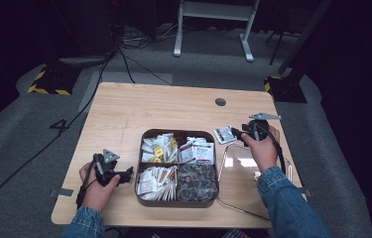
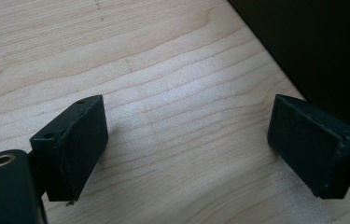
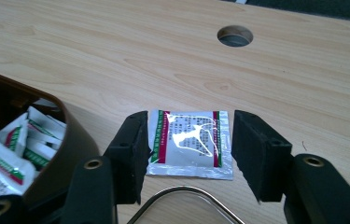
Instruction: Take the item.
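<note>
Right tongs [image 3: 186, 154] stand open above a flat silver foil sachet [image 3: 189, 142], which lies on the light wooden tabletop [image 3: 116, 60] just beside the brown four-compartment tray [image 1: 176, 203]. Left tongs [image 2: 186, 149] are open and hold nothing. Tray compartments hold similar sachets, perhaps also wooden sticks; one has dark patterned packets.

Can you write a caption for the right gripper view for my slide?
Open right gripper above a foil packet lying on the wooden table.
</note>
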### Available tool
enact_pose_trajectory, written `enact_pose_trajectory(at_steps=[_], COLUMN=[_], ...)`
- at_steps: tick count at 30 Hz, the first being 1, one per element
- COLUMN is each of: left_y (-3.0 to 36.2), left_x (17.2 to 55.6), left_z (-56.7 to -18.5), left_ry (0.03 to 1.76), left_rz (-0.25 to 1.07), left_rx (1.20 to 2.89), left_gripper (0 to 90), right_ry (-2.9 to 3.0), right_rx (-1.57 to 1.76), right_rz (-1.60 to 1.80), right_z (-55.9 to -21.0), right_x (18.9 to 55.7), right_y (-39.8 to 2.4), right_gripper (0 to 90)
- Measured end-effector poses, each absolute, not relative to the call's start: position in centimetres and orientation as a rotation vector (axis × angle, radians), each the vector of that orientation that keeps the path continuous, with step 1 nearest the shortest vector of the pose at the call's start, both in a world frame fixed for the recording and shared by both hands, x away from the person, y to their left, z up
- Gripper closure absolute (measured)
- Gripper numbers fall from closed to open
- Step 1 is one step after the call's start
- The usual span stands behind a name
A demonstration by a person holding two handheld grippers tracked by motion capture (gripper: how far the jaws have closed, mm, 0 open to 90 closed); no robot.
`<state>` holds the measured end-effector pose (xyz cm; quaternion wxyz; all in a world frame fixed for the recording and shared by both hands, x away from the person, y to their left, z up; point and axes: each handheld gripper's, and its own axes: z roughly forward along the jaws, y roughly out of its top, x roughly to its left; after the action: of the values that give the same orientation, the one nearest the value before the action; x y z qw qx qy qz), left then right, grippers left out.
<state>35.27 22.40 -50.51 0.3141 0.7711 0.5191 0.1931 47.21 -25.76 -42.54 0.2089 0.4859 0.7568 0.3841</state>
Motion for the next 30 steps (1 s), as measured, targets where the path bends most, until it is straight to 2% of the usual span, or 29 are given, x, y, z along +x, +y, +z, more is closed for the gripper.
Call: enact_pose_trajectory(at_steps=[13,30], left_y=[22.4,22.3], left_x=[35.4,35.4], left_z=[-50.5,-50.5], left_ry=[1.352,1.356], left_rz=[0.503,0.512], left_rx=[2.040,2.041], left_gripper=[12.4,12.2], right_ry=[2.103,2.083], right_rx=[1.277,1.276], right_rz=[1.167,1.190], right_z=[-39.4,-38.3], right_x=[43.6,40.6], right_y=[-27.0,-29.3], right_gripper=[46.2,46.2])
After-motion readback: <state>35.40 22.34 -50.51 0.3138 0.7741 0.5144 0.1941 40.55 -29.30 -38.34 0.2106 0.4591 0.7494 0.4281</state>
